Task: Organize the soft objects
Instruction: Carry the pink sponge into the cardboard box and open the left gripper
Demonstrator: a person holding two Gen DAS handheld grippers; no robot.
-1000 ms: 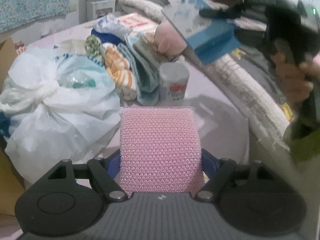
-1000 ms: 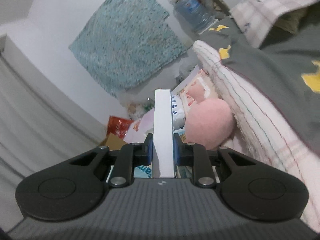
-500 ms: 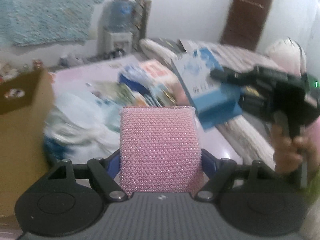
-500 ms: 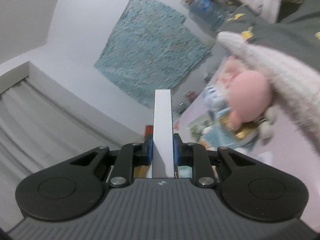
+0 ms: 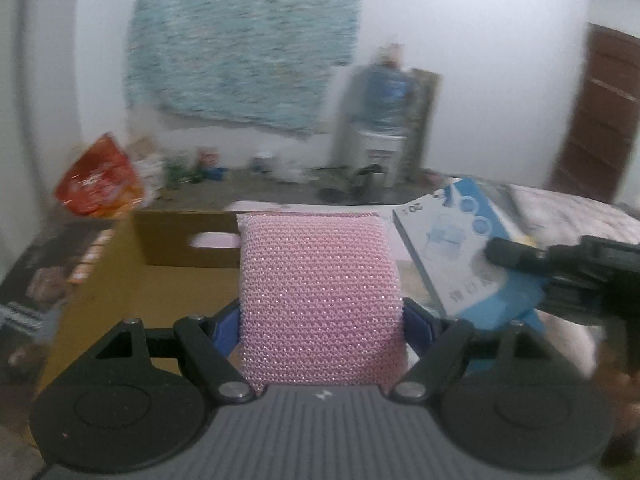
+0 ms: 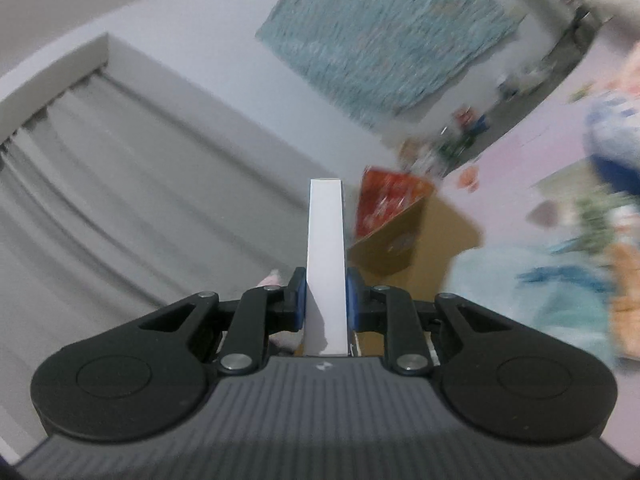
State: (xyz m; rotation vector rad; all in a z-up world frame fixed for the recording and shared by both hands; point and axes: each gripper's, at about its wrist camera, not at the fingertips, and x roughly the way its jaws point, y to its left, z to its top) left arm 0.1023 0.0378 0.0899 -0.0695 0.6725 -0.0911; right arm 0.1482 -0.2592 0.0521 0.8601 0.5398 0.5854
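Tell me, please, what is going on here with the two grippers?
A person is sorting soft things with a handheld gripper in each hand. The left gripper is shut on a pink sponge, held above an open cardboard box. The right gripper is shut on a blue and white box, seen edge-on from its own camera and held up just right of the sponge. Neither item has been set down yet. Both views are blurred.

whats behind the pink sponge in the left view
A cardboard box with a cut-out handle stands behind the pink sponge, which the left tongs hold. The sponge covers the box's right part and contents.
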